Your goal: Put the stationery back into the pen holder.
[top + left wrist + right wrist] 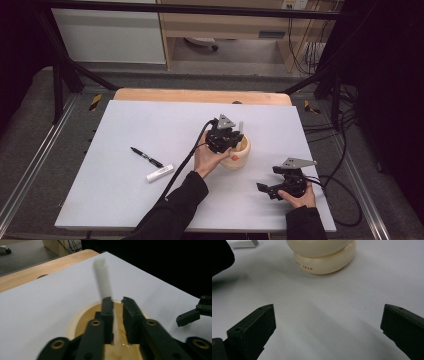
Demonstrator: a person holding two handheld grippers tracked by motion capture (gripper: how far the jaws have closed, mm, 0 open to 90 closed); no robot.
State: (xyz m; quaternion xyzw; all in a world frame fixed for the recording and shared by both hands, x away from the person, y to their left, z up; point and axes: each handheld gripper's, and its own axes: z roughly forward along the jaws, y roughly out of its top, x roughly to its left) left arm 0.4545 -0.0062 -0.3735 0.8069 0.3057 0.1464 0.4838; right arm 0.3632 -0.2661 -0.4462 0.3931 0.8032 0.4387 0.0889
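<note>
While our left gripper (117,302) clamps the white stick (103,277) over the cup (75,322), right gripper (328,327) apart, a skewed release could tip it out.

1. We see a white stick-shaped item (103,280), long and straight with a squared top end. It stands nearly upright, leaning slightly, blurred in the left gripper view. Its lower part runs down into the holder, and its upper part rises well above the rim.
2. We see a cream holder (239,155), round and squat, built like 2 stacked bulging rings, with small orange lettering (304,266) on the lower ring. Its open top shows a yellowish inside (85,322). It stands upright on the white surface (125,130), right of centre.
</note>
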